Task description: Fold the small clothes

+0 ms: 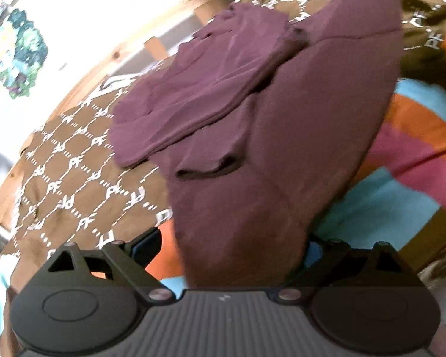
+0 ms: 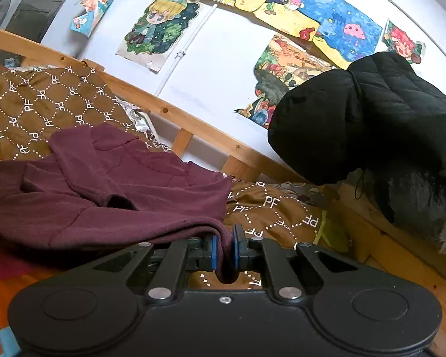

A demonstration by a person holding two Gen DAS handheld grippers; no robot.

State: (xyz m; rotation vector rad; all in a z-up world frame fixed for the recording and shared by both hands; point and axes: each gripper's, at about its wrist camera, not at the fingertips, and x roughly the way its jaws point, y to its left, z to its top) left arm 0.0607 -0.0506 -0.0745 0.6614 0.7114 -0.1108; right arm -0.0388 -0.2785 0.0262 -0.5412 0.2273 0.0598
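1. Bed (image 2: 193, 125), wooden-railed, carries a brown patterned blanket (image 2: 59, 98).
2. Maroon garment (image 2: 119, 196) lies part-folded across it.
3. My right tongs (image 2: 224, 251) pinch its edge.
4. My left tongs (image 1: 232, 250) gape wide, cloth between them, unpressed.

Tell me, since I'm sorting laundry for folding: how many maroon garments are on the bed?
1: the maroon sweatshirt lies on the brown patterned blanket, its edge pinched in the right tool. Others may be hidden beneath.
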